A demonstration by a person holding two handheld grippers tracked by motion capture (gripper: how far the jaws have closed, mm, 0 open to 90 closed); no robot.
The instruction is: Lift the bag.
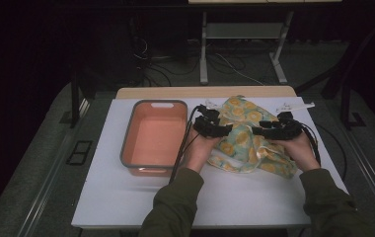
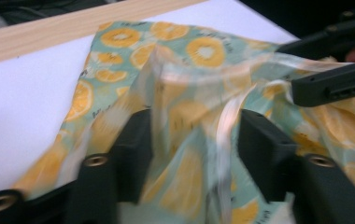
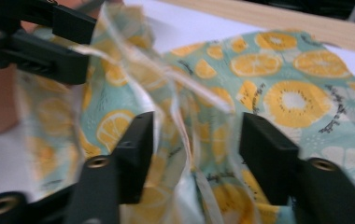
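The left gripper is standing open, and the crumpled cloth with orange slices is lying between and in front of its jaws on the white table. The right gripper is also gaping wide over the same cloth. The orange tub is sitting just left of the left gripper.

A crumpled cloth, pale green with orange slices printed on it, lies right of centre in the high view, its middle bunched up, just right of a salmon bin.
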